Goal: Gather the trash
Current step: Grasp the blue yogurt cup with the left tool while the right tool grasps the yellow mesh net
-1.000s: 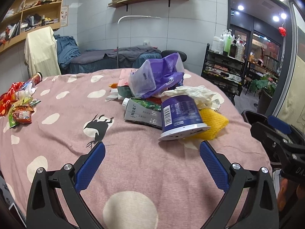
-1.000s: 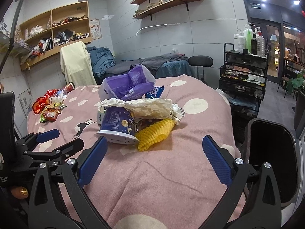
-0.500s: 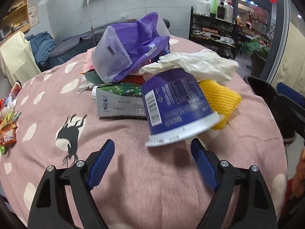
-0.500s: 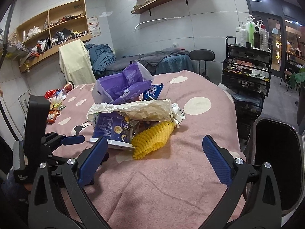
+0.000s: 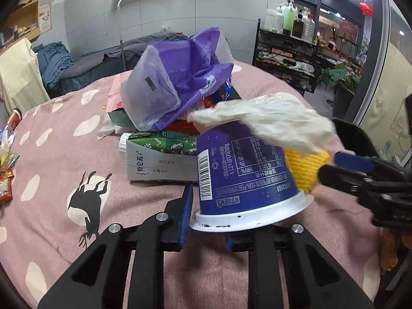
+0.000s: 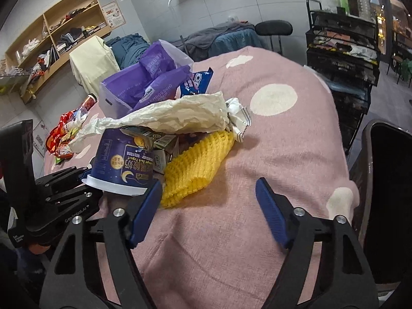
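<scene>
Left wrist view: the left gripper (image 5: 206, 221) angled down; its jaws, wide open earlier, had just been closing and pinched the rim of the tilted tub (image 5: 244, 170). Right wrist view: the right gripper (image 6: 208, 206) angled down, jaws closing, empty, beside the yellow net (image 6: 198, 164); the tabletop (image 6: 283, 141) rightward lay bare.

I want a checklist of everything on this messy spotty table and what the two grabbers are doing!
Surface: pink spotted tablecloth, rumpled.
Job's things: upside-down purple cup; yellow foam net beside it; crumpled paper on top.
Clutter: purple bag, milk carton, snack wrappers.
Grippers: left gripper has just closed on the cup's rim; right gripper open, closing near the net.
Cables: nothing seen.
Surroundings: black bin, wall shelves.
</scene>
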The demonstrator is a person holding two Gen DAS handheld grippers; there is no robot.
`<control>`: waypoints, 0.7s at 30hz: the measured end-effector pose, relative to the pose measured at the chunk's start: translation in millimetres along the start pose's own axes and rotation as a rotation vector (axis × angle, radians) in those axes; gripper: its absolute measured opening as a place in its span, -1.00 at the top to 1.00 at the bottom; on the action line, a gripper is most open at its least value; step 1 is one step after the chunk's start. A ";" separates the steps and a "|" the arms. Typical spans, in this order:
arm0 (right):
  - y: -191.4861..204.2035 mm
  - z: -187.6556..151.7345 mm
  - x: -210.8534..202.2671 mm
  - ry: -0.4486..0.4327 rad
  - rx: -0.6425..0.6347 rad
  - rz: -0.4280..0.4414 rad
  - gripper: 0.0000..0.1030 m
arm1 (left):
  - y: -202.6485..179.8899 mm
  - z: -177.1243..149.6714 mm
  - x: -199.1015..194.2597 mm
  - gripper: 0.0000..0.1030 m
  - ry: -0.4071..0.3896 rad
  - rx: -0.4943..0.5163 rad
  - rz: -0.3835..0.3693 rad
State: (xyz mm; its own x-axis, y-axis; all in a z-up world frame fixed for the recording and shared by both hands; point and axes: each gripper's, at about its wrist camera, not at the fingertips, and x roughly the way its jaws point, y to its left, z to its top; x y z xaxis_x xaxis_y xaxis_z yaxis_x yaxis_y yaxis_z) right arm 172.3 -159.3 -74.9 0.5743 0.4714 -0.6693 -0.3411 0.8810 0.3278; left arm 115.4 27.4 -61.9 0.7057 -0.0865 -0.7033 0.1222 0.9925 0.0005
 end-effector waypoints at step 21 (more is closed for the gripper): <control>9.9 -13.0 -12.6 -0.024 -0.006 0.043 0.80 | -3.0 -12.4 -38.3 0.83 -0.125 -0.009 0.000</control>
State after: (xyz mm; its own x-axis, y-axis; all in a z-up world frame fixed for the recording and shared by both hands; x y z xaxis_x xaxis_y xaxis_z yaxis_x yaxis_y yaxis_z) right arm 152.0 -157.0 -71.9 0.5764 0.5099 -0.6386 -0.3706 0.8596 0.3519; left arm 79.3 28.8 -43.8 0.7872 -0.0960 -0.6092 0.1162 0.9932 -0.0064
